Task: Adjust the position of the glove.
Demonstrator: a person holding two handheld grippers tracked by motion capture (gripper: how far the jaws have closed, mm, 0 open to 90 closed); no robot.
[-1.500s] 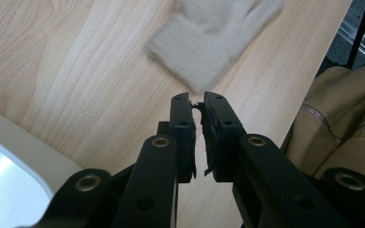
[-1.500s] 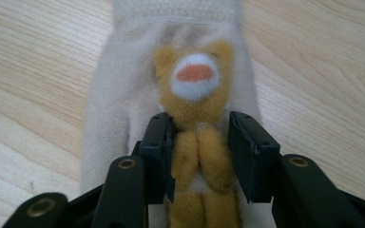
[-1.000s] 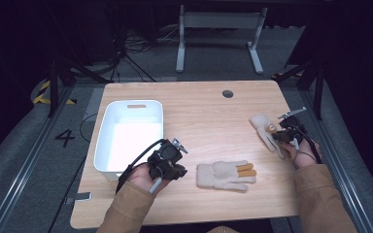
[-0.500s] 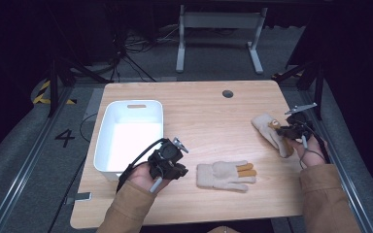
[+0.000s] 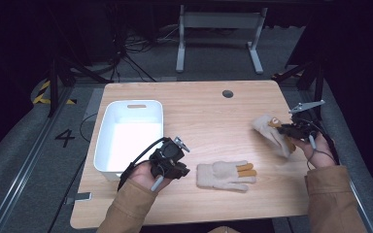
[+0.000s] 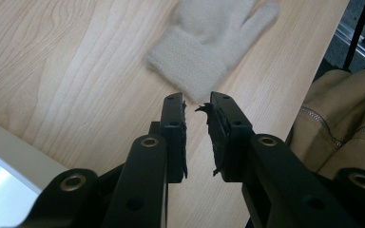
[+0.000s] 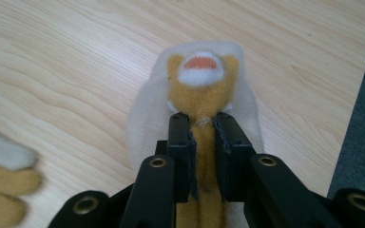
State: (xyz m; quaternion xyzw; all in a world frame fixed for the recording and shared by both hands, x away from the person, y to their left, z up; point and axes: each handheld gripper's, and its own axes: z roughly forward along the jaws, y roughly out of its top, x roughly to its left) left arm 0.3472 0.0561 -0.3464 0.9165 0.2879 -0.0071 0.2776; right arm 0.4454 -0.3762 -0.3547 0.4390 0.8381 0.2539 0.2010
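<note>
We see the right gripper [image 5: 285, 130] has lifted its glove [image 5: 272, 136] up from the table [image 5: 209, 111], and the left gripper [image 6: 197, 111] jaws have been opening a little, nothing between them.

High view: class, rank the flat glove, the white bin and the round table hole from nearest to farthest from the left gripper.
From the left gripper:
1. Flat glove, on the table just to its right.
2. White bin, close on its left; a near call with the glove.
3. Round table hole, near the far edge, clearly farthest.
</note>
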